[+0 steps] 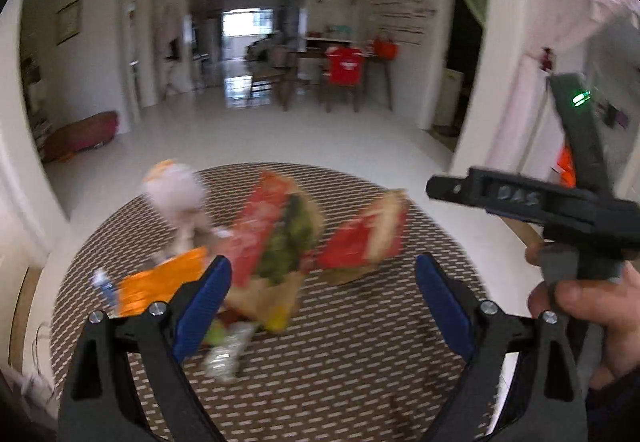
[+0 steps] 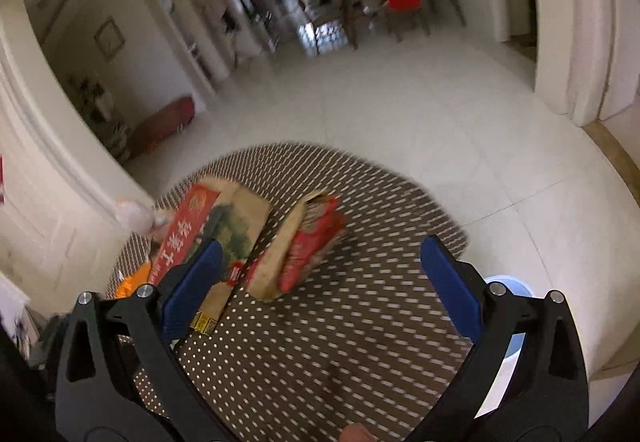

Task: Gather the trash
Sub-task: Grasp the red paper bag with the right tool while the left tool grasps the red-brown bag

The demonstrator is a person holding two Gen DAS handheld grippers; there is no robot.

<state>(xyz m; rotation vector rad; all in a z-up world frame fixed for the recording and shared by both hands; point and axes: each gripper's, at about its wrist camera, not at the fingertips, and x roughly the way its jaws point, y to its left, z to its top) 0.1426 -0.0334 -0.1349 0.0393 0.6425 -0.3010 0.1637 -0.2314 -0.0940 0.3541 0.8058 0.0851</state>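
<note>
Left tongs [image 1: 322, 288] spread wide, gripping nothing, hovering over a round counter [image 1: 360, 354] under a brown cover with pale dashes. Right tongs [image 2: 322, 274] likewise wide and empty above the same counter. Trash clustered from 9 to 12 o'clock of the left view: flattened red-and-tan carton [image 1: 276, 238] with a green picture at centre, smaller red-and-tan box [image 1: 366, 238] just beside it at 1 o'clock, orange wrapper [image 1: 160, 282] at 9 o'clock touching the left blue pad, crumpled white tissue [image 1: 176, 198] at 11 o'clock, silvery foil wrapper [image 1: 226, 352] below the carton. All blurred by motion. Right hand [image 1: 580, 302] at 3 o'clock of the left view, clasping the black handle. Pale blue bin [image 2: 514, 326] behind the right pad, on the white floor tiles [image 2: 440, 114].
</note>
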